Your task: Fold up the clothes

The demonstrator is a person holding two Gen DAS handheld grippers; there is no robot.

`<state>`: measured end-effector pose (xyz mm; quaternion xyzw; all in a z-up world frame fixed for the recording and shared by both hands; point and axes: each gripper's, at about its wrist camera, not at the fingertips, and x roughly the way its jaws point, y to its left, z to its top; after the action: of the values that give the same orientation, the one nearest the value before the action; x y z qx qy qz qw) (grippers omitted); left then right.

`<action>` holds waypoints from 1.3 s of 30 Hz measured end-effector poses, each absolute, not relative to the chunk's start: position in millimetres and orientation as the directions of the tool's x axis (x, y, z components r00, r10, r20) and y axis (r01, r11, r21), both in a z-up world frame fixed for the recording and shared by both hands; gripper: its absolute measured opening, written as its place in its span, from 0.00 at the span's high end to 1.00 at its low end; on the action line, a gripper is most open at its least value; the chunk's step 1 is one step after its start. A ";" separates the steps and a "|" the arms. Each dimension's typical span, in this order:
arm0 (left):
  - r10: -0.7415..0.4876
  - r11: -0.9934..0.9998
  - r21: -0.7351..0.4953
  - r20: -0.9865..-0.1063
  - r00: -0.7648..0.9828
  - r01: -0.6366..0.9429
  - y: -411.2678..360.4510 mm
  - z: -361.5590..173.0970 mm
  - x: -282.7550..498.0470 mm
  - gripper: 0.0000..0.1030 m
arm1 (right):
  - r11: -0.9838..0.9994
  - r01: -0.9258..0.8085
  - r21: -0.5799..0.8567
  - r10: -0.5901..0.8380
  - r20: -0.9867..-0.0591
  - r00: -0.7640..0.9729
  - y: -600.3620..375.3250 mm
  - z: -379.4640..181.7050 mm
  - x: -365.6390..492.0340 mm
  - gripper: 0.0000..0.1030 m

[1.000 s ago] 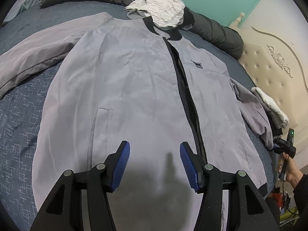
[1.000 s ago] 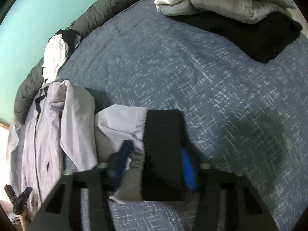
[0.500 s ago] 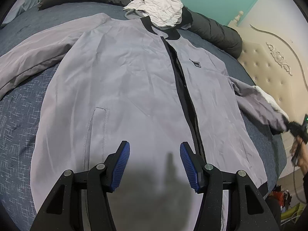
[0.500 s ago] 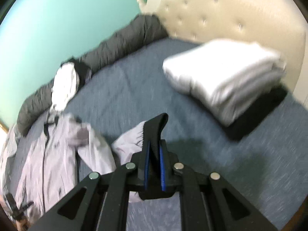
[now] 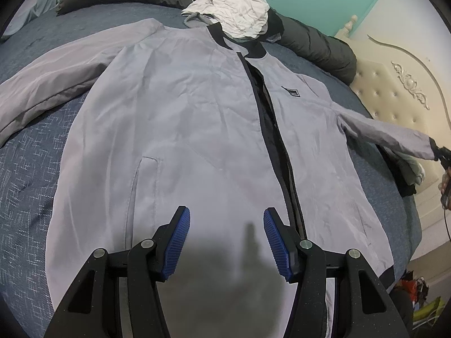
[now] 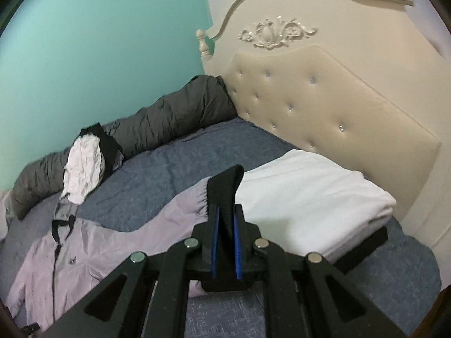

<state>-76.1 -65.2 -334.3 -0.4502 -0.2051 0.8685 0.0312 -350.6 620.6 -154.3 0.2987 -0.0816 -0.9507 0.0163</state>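
My left gripper (image 5: 227,242) hangs open w/ nothing in it above the grey jacket (image 5: 183,129), which lies front-up across the bed (image 5: 31,169). Right gripper (image 6: 225,242) is clamped on the black cuff (image 6: 224,190), sleeve (image 5: 386,138) lifted off the bed. Risk: thin grip on cuff edge, could slip if I swing fast; hem isn't pinned, so the body may drag.

Jacket (image 5: 197,129) flat on bed (image 5: 33,163), clothes pile (image 5: 239,8) behind its collar, headboard (image 6: 324,107) right.
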 end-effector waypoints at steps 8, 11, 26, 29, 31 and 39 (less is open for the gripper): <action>0.238 -0.915 -0.381 -0.772 -0.589 0.130 -65.6 -332.7 -76.4 0.43 | -0.990 -0.043 0.133 -0.036 -0.543 -0.839 619.4 -170.9 -356.4 0.92; 0.238 -0.917 -0.378 -0.774 -0.587 0.127 -64.1 -332.5 -76.7 0.43 | -0.990 -0.079 0.115 -0.004 -0.587 -0.810 627.1 -183.4 -363.7 0.91; 0.246 -0.923 -0.371 -0.778 -0.578 0.106 -54.9 -333.6 -76.8 0.43 | -1.000 0.005 -0.002 -0.002 -0.613 -0.790 588.5 -198.0 -350.7 0.82; 0.248 -0.924 -0.369 -0.778 -0.577 0.100 -52.0 -333.1 -76.8 0.42 | -0.985 0.158 0.064 -0.162 -0.653 -0.740 548.6 -210.6 -357.4 0.82; 0.248 -0.925 -0.367 -0.779 -0.575 0.098 -50.8 -333.2 -77.2 0.42 | -0.965 0.247 0.090 -0.238 -0.698 -0.675 512.7 -231.2 -363.6 0.81; 0.256 -0.925 -0.370 -0.778 -0.573 0.089 -49.5 -333.6 -77.6 0.42 | -0.843 0.507 0.181 -0.428 -0.796 -0.428 392.9 -304.1 -369.4 0.81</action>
<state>-77.6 -49.5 -333.6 -0.4593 -0.1879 0.8668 0.0481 -369.4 392.9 -304.1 0.4576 0.0429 -0.8438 0.2770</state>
